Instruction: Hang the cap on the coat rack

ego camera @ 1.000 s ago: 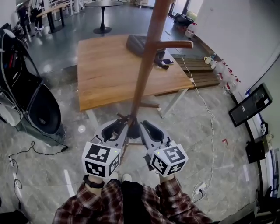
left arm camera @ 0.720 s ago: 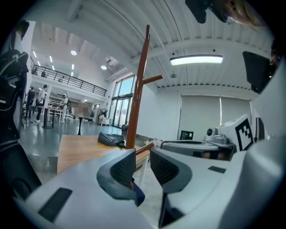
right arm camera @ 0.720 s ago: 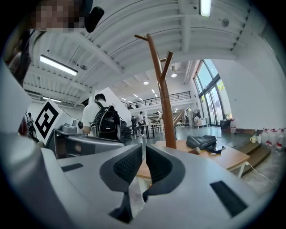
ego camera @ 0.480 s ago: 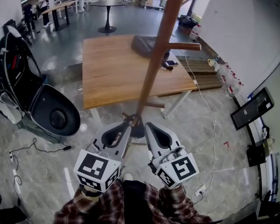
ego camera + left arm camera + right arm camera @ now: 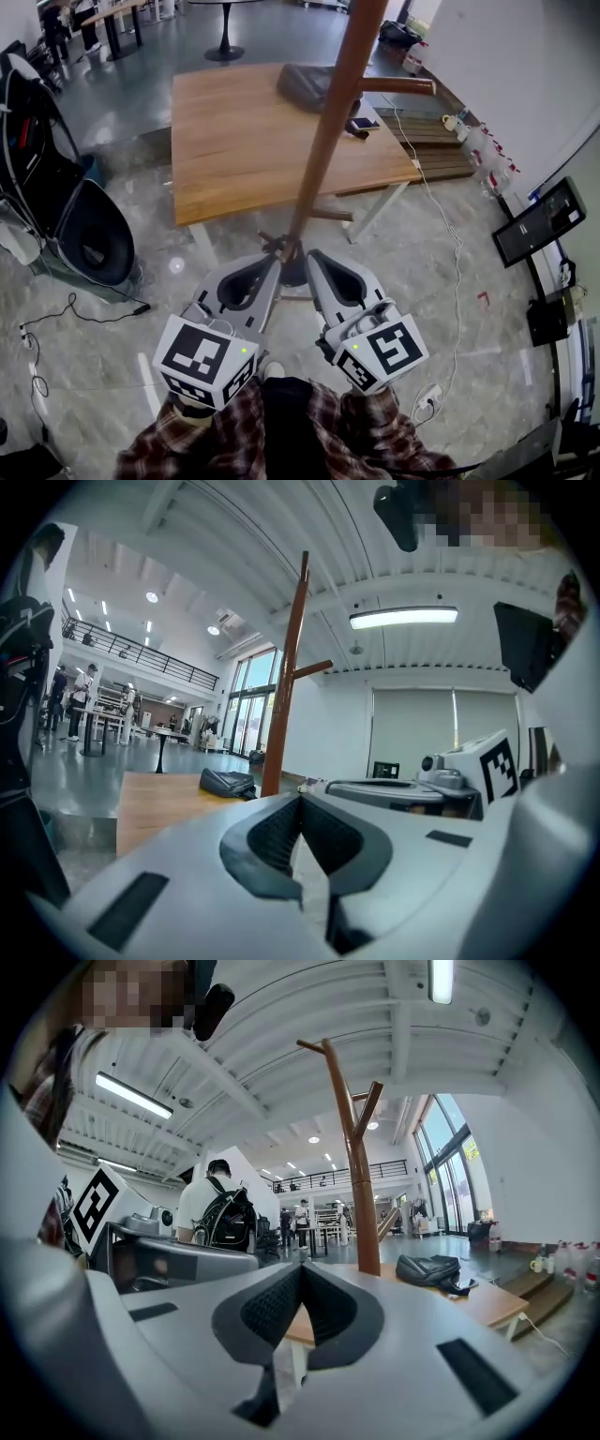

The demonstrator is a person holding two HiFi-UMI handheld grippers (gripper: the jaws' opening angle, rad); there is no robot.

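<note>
The brown wooden coat rack (image 5: 328, 122) rises from its base near my grippers, with one peg (image 5: 398, 86) pointing right; it also stands in the left gripper view (image 5: 281, 696) and the right gripper view (image 5: 352, 1166). I see no cap in any view. A dark grey bag (image 5: 309, 82) lies on the wooden table (image 5: 234, 150) behind the pole. My left gripper (image 5: 272, 265) and right gripper (image 5: 312, 261) hang side by side just in front of the rack's base. Both are shut with nothing between the pads, as their own views show: left gripper (image 5: 300, 799), right gripper (image 5: 302, 1267).
A phone (image 5: 362, 123) lies beside the bag. Black cases (image 5: 66, 216) stand at the left, cables (image 5: 450, 262) run over the marble floor, and bottles (image 5: 478, 150) and a monitor (image 5: 542, 221) are at the right. A person with a backpack (image 5: 220, 1215) stands off to the side.
The left gripper's jaws have come together. Both grippers have stayed low by the rack's base, and the head view has shifted slightly.
</note>
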